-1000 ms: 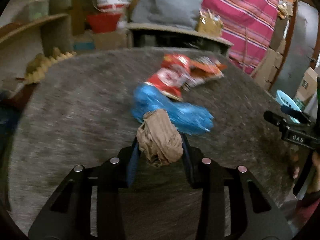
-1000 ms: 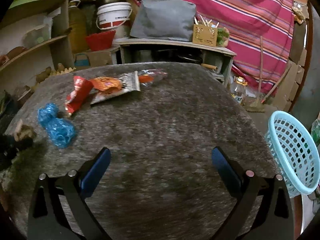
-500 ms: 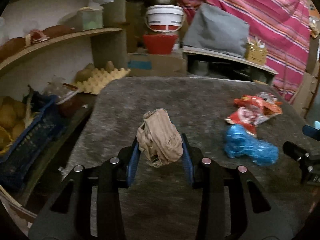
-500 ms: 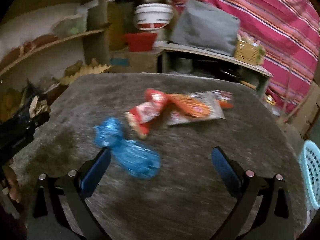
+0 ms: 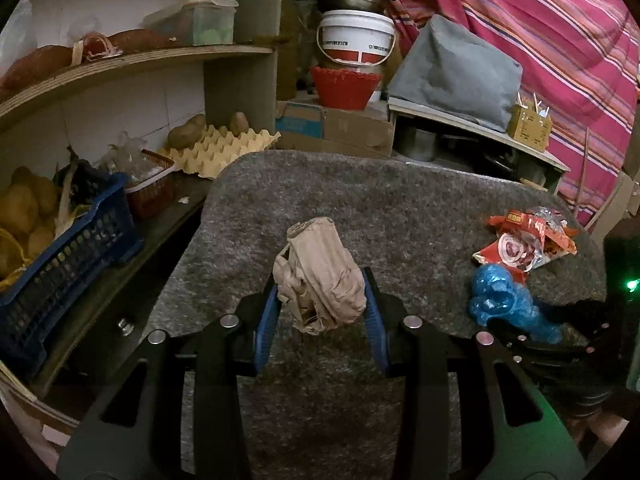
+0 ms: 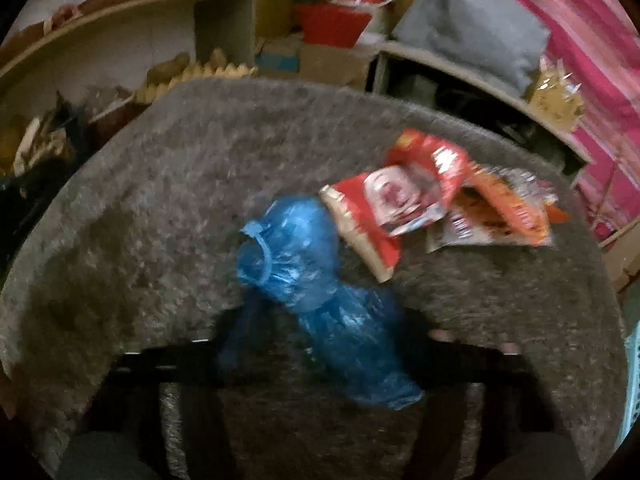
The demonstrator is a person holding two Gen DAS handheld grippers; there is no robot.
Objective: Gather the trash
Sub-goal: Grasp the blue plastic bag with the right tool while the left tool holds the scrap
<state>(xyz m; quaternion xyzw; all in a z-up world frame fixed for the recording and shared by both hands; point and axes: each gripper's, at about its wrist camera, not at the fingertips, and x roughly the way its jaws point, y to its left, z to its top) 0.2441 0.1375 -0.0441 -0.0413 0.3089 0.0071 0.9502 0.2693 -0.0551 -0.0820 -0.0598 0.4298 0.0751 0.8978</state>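
Observation:
My left gripper (image 5: 320, 300) is shut on a crumpled brown paper wad (image 5: 320, 276), held above the grey felt table (image 5: 360, 200). A crumpled blue plastic bag (image 5: 508, 304) lies at the right, with red and orange snack wrappers (image 5: 524, 240) behind it. In the blurred right wrist view the blue bag (image 6: 316, 292) lies between the jaws of my right gripper (image 6: 320, 344), which look closed in around it; the wrappers (image 6: 436, 204) lie just beyond. The right gripper also shows in the left wrist view (image 5: 560, 328) at the bag.
Wooden shelves (image 5: 120, 64) stand left of the table with a blue crate (image 5: 60, 264) of potatoes and an egg tray (image 5: 220, 148). A white bucket (image 5: 356, 40), red bowl (image 5: 346, 86) and grey cushion (image 5: 452, 72) stand behind. A light blue basket's edge (image 6: 632, 360) shows far right.
My right gripper has moved down and forward onto the blue bag and its jaws have closed in around it. My left gripper, still holding the paper wad, has swung left.

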